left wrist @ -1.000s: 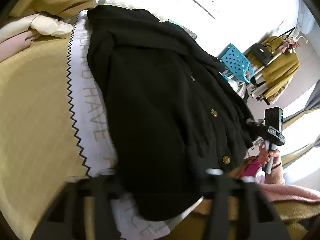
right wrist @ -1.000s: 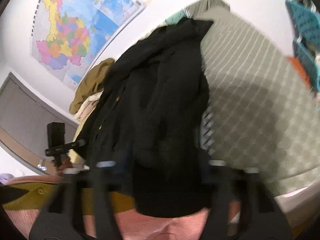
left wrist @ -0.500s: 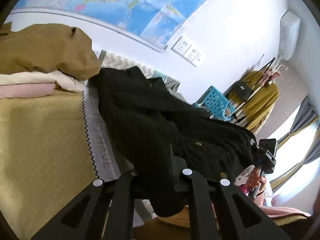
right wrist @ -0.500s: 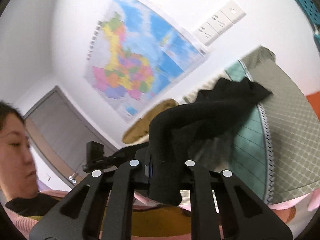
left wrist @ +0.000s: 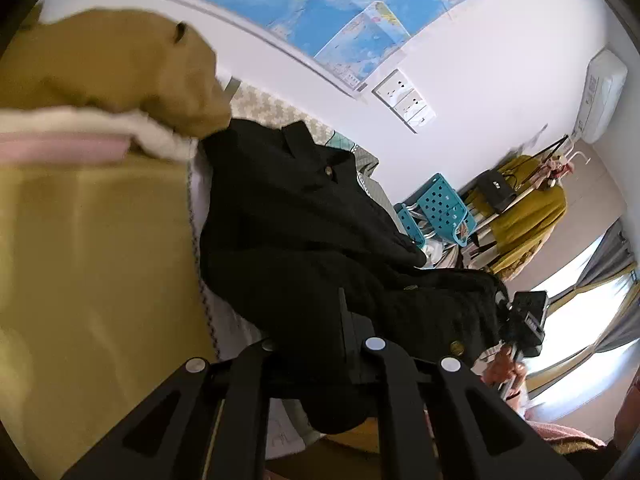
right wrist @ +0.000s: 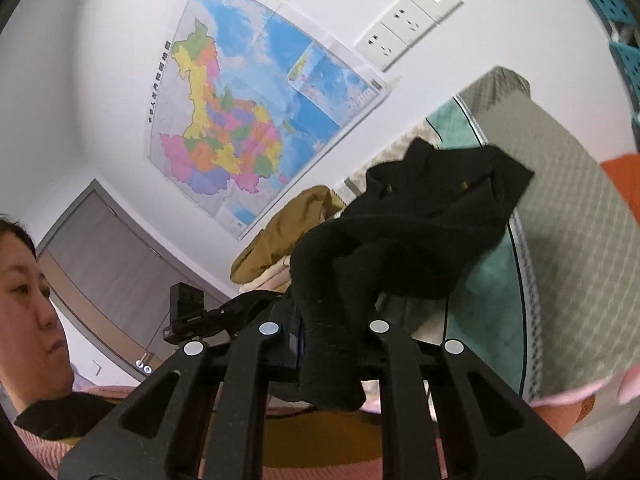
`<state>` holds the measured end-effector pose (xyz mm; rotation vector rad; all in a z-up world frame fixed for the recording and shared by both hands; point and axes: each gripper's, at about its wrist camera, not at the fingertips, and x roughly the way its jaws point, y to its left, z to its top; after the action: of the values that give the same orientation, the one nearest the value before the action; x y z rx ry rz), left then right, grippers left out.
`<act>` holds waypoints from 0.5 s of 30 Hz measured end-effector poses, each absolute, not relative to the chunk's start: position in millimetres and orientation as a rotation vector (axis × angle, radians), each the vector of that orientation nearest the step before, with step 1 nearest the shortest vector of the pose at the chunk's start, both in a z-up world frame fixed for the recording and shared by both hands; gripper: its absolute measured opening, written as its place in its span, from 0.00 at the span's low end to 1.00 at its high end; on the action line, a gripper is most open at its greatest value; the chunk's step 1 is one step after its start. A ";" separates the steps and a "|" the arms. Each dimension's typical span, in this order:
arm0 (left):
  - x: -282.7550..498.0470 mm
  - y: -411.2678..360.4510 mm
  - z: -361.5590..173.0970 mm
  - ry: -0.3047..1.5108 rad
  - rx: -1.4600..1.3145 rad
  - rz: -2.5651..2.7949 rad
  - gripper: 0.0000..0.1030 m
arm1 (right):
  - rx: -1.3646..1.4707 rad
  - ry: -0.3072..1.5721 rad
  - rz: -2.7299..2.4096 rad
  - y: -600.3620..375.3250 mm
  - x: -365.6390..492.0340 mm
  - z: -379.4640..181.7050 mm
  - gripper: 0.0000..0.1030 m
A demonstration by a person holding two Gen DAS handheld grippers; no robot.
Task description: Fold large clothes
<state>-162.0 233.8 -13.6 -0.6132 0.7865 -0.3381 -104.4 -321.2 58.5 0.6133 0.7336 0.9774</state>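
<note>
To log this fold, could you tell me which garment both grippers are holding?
The black buttoned coat; the mustard, cream and pink garments lie stacked untouched.

Daylight floods in from a window (left wrist: 592, 312) at the right of the left wrist view, blown out to near white, while the white wall (right wrist: 120, 60) reads evenly bright in both views. Fisheye distortion bends the wall map (right wrist: 248, 120) and darkens the corners. The folded clothes pile (left wrist: 100, 92) at left is smeared by motion blur, and the black coat (left wrist: 304, 232) loses detail in shadow.
</note>
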 end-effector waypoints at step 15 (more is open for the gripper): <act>-31.5 246.5 49.5 0.879 -0.446 -0.284 0.10 | 0.725 0.805 0.902 -299.4 33.5 74.9 0.13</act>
<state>-31.5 246.5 49.5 -0.4464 0.8788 -0.2841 33.5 -299.4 74.9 0.7248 0.8046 0.9020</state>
